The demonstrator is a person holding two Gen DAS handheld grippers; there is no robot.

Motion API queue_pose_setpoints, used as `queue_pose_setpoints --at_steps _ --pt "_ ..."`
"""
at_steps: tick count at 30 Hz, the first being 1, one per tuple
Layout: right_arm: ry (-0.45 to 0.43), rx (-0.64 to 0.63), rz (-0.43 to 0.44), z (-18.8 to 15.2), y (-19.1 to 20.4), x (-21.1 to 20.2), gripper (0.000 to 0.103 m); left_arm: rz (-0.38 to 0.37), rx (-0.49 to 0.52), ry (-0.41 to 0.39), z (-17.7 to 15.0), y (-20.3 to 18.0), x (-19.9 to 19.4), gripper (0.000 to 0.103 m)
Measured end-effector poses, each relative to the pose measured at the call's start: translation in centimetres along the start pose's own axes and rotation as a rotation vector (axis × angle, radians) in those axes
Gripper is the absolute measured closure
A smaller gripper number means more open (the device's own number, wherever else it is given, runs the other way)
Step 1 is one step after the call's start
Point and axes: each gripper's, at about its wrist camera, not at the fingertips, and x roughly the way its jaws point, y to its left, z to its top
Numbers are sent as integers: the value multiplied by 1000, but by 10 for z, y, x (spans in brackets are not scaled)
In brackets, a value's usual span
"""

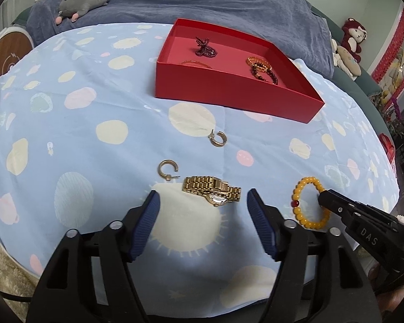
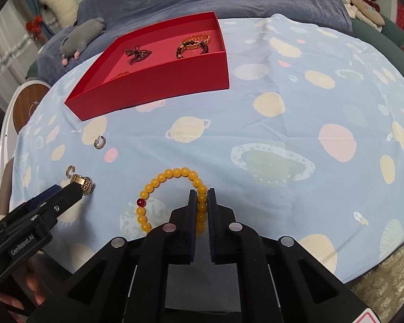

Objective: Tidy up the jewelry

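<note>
A red box (image 1: 229, 94) (image 2: 159, 86) stands at the back of the cloth and holds several bead bracelets (image 1: 261, 68) (image 2: 192, 44). My left gripper (image 1: 203, 202) is open, its jaws on either side of a gold watch (image 1: 211, 189) (image 2: 83, 184) on the cloth. My right gripper (image 2: 202, 196) is shut on the right side of a yellow bead bracelet (image 2: 172, 173) (image 1: 296, 202) with one red bead. Two gold hoop earrings (image 1: 218, 139) (image 1: 167, 169) lie behind the watch.
The table is covered by a light blue planet-print cloth (image 2: 282, 134). A blue-blanketed sofa (image 1: 202, 0) with a grey plush toy (image 1: 84, 1) is behind it. Stuffed toys (image 2: 363, 0) sit at the far right. A round wooden side table (image 1: 5, 53) stands at the left.
</note>
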Motion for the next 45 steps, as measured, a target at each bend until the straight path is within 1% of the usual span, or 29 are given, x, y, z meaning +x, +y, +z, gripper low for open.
queue_pose_setpoints --at_steps 4,7,11,13,15,16,18,19,20,25,28,35,37,38,39,45 --pt "-1 -11 9 0 5 1 96 12 31 23 0 -7 6 36" --pt "-1 -18 11 -1 8 2 96 25 36 26 2 -10 9 34" --pt "-2 -20 11 -1 9 2 96 70 57 31 6 -16 14 34" --pt "-2 -21 11 -1 9 2 96 107 76 35 6 -20 17 37" --pt "-1 -20 11 -1 8 2 96 136 82 34 5 -21 16 44" --pt "-1 -20 11 -1 8 2 96 140 77 32 5 -20 16 45" --pt "-1 -19 12 -1 8 2 96 143 53 22 6 -14 13 57" --pt "-1 -19 12 -1 9 2 96 137 35 16 7 -10 12 61" --pt "-1 -20 12 0 9 2 96 133 19 12 8 -7 12 68" --pt "-1 -18 16 0 9 2 96 40 -56 -11 9 9 5 74" --pt "-4 -13 21 0 9 2 96 31 -46 -23 8 9 -1 77" --pt "-20 -10 38 0 9 -2 96 -12 -91 -37 8 16 -12 80" --pt "-24 -9 42 0 9 -3 96 -28 -107 -43 9 19 -16 91" --pt "-25 -8 43 0 8 -4 96 -34 -111 -39 9 20 -16 91" --pt "-26 -7 44 0 8 -4 96 -42 -122 -42 9 22 -17 98" --pt "-30 -8 48 1 8 -5 96 -41 -144 -39 8 29 -18 98"
